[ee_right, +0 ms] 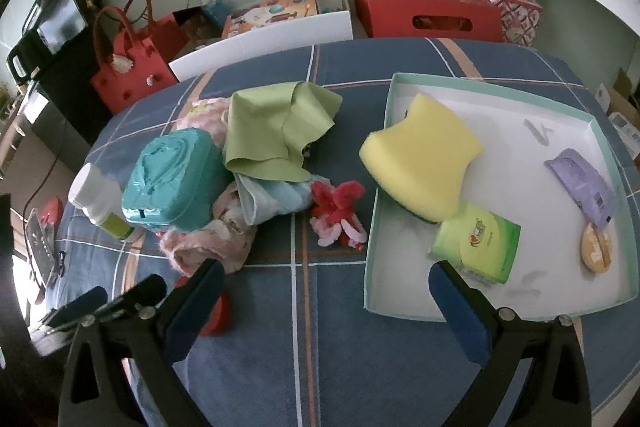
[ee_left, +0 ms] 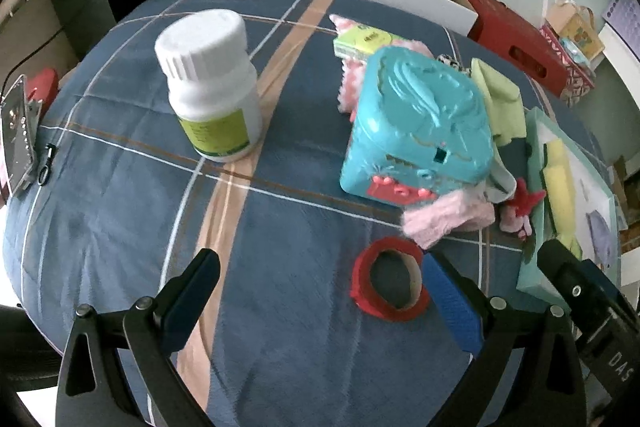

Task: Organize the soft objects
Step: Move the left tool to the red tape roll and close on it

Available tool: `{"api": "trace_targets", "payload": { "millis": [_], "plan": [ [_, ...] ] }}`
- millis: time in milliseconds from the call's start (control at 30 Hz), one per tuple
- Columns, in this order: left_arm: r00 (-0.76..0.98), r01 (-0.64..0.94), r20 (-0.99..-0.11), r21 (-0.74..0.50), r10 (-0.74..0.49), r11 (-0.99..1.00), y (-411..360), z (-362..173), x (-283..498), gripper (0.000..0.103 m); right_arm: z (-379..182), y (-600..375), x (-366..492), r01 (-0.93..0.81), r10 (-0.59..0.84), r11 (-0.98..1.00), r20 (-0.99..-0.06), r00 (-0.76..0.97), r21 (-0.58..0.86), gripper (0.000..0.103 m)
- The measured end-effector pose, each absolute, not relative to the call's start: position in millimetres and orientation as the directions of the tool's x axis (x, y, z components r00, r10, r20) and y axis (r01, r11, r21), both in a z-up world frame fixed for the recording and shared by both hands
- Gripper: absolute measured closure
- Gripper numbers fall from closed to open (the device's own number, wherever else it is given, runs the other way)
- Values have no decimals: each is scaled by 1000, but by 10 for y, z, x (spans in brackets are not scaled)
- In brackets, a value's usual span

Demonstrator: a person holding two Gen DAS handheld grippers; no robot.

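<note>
a lived-in home room; plaid bedding (ee_right: 320, 347), red tote (ee_right: 132, 67), gift boxes (ee_right: 428, 11) and toy box (ee_right: 272, 13) along the wall

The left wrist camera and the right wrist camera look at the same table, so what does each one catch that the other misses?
Only the left wrist view shows the whole red tape roll and the metal grater at the table edge. Only the right wrist view shows the tray's contents clearly: green tissue pack, purple packet, round wooden disc. Both show the white bottle, teal box, green cloth and yellow sponge. Both jaws stand open.
</note>
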State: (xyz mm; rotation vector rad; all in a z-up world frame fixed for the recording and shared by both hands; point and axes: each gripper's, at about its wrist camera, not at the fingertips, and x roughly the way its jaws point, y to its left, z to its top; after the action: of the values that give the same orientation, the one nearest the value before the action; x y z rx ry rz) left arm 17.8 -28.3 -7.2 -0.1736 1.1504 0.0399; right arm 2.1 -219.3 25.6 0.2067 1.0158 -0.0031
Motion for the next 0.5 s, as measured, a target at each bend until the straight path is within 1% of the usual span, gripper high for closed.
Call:
{"api": "trace_targets", "payload": {
  "millis": [500],
  "plan": [
    [353,28,-930,-103,-106,994,-749,-230,229,2,298,-2304,42,137,88,972,-835,543,191,0]
  ]
}}
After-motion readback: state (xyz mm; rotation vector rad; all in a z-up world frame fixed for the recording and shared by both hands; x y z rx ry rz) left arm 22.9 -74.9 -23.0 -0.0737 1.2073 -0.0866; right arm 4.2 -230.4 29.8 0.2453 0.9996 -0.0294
